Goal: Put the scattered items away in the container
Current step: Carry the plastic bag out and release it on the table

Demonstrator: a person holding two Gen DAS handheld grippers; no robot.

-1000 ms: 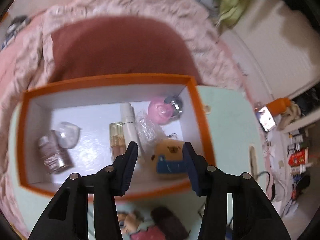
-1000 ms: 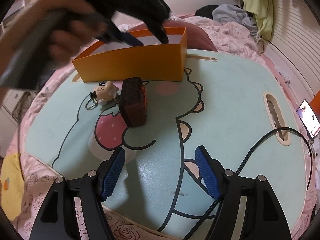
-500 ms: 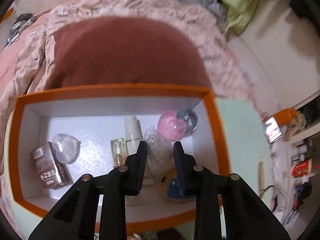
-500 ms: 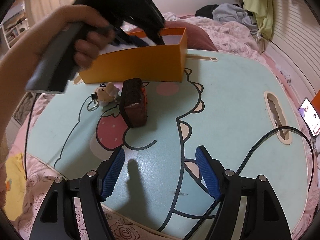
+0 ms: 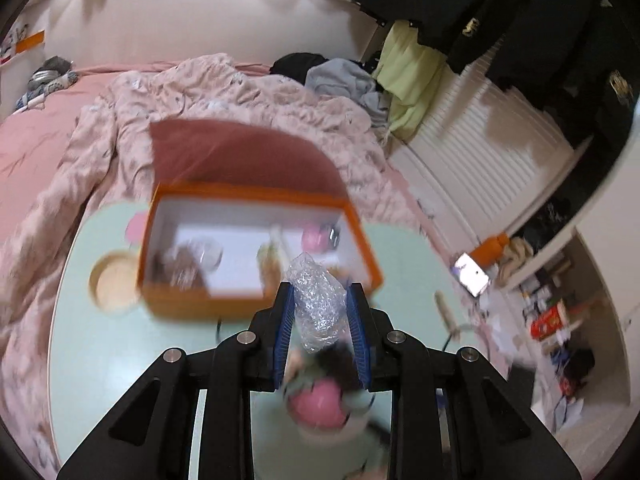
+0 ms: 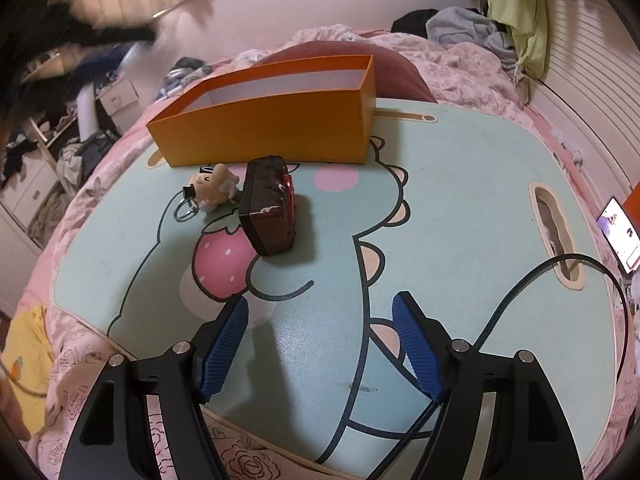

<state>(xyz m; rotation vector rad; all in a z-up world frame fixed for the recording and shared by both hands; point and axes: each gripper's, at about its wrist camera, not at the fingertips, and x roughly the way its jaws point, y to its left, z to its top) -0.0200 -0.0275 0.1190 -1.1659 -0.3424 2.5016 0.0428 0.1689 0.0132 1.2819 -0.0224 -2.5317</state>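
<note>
My left gripper (image 5: 320, 286) is shut on a crumpled piece of clear plastic wrap (image 5: 316, 308), held in the air above the table and nearer than the orange box (image 5: 256, 304). The box holds a pink round item (image 5: 314, 236), small bottles and a brown packet, all blurred. In the right wrist view the left gripper is only a dark blur (image 6: 100, 36) at the upper left. A brown case (image 6: 268, 208) and a cream plush keychain (image 6: 214, 188) lie on the table in front of the orange box (image 6: 272, 128). My right gripper (image 6: 320, 312) hangs open over the table with nothing between its fingers.
The lap table (image 6: 460, 200) has a cartoon print and a handle slot (image 6: 554, 232) at the right. A black cable (image 6: 520, 300) runs through the slot. A lit phone (image 6: 618, 236) lies off the right edge. A dark red cushion (image 5: 240, 152) and pink quilt lie behind the box.
The left gripper shut on the clear plastic wrap inside the box, then rose and drew back with it, so the box now looks smaller and farther. The right gripper stayed still.
</note>
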